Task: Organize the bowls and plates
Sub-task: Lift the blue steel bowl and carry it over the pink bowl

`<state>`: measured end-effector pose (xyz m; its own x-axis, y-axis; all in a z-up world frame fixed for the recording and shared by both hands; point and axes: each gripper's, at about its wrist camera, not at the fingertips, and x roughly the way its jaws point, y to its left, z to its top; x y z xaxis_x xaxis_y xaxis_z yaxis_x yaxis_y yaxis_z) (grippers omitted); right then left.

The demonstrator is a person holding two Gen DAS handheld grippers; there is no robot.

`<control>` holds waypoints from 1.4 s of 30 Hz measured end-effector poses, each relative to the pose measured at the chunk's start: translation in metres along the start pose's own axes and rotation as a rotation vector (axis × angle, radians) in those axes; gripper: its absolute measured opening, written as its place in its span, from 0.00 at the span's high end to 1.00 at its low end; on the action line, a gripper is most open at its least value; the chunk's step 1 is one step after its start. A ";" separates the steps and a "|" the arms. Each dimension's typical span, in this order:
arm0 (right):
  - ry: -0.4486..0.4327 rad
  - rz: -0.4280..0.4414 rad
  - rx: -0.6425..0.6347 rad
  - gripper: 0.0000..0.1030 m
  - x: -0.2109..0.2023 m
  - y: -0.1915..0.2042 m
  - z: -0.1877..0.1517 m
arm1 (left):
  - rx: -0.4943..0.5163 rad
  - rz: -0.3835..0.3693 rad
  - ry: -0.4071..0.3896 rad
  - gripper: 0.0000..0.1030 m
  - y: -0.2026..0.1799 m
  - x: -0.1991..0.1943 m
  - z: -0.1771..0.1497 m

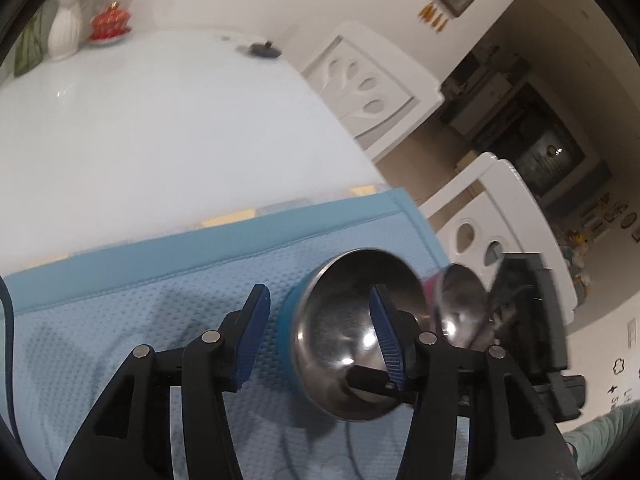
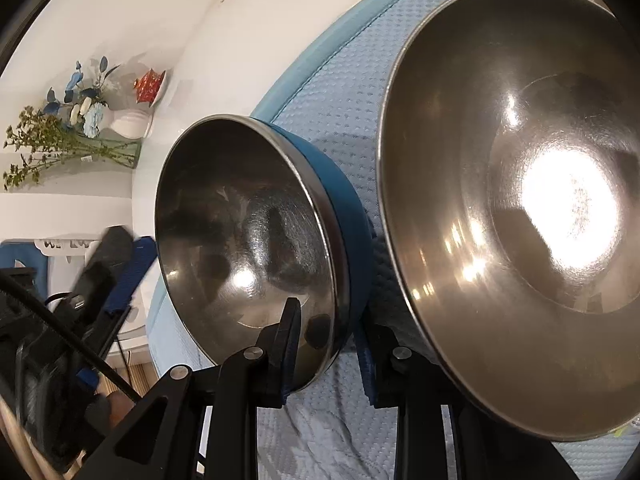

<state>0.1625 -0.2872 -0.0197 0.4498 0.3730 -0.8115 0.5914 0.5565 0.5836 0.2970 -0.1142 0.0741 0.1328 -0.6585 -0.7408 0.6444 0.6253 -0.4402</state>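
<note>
My right gripper [image 2: 328, 344] pinches the blue-walled steel bowl [image 2: 248, 236] by its near rim. Left gripper [image 1: 320, 332] spread, straddling the far rim, empty. Big steel bowl [image 2: 520, 208] just right

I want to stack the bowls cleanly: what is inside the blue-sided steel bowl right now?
The blue-sided bowl holds no food or dish, only reflections. One finger of the right hand-held gripper reaches inside, pinching its rim. The bowl's underside, over the blue mat, is hidden.

White vase [image 1: 64, 32] and red lidded cup [image 1: 111, 23] at eleven o'clock; blue mat [image 1: 120, 320] at seven.
</note>
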 end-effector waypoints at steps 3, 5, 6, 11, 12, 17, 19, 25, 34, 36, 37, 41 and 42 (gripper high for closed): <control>-0.001 -0.007 -0.007 0.75 0.001 0.001 0.001 | 0.012 0.016 0.059 0.70 0.003 0.025 0.000; -0.007 -0.009 -0.017 0.74 0.002 0.003 0.001 | 0.015 0.030 0.082 0.80 0.005 0.041 -0.001; -0.008 -0.008 -0.025 0.74 0.002 0.003 0.001 | 0.022 0.038 0.078 0.85 0.004 0.043 -0.002; -0.028 -0.018 -0.050 0.75 0.000 0.003 -0.003 | 0.069 0.050 0.030 0.87 -0.005 0.031 -0.008; -0.027 -0.020 -0.045 0.75 0.000 0.003 -0.005 | 0.076 0.053 0.025 0.87 -0.006 0.028 -0.010; -0.013 0.007 -0.068 0.75 -0.008 0.009 -0.014 | 0.046 0.052 -0.011 0.87 -0.004 0.000 -0.017; -0.017 0.015 -0.097 0.75 -0.018 0.018 -0.021 | 0.035 0.056 -0.034 0.87 -0.007 -0.013 -0.020; -0.040 0.064 -0.160 0.75 -0.053 0.036 -0.044 | 0.036 0.068 -0.121 0.87 -0.029 -0.065 -0.031; -0.112 0.087 -0.302 0.75 -0.115 0.054 -0.097 | 0.047 0.111 -0.231 0.87 -0.079 -0.138 -0.068; -0.118 0.085 -0.333 0.75 -0.125 0.058 -0.111 | 0.032 0.111 -0.252 0.87 -0.087 -0.150 -0.079; -0.115 0.084 -0.352 0.75 -0.130 0.058 -0.119 | 0.021 0.112 -0.261 0.87 -0.091 -0.157 -0.086; -0.087 0.087 -0.401 0.75 -0.145 0.050 -0.146 | 0.003 0.124 -0.287 0.87 -0.106 -0.179 -0.113; -0.080 0.082 -0.413 0.75 -0.147 0.047 -0.152 | -0.002 0.125 -0.290 0.87 -0.110 -0.183 -0.120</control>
<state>0.0225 -0.2028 0.1229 0.5445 0.3783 -0.7486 0.2416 0.7840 0.5718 0.1115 -0.0125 0.1968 0.4205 -0.6684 -0.6136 0.6078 0.7096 -0.3564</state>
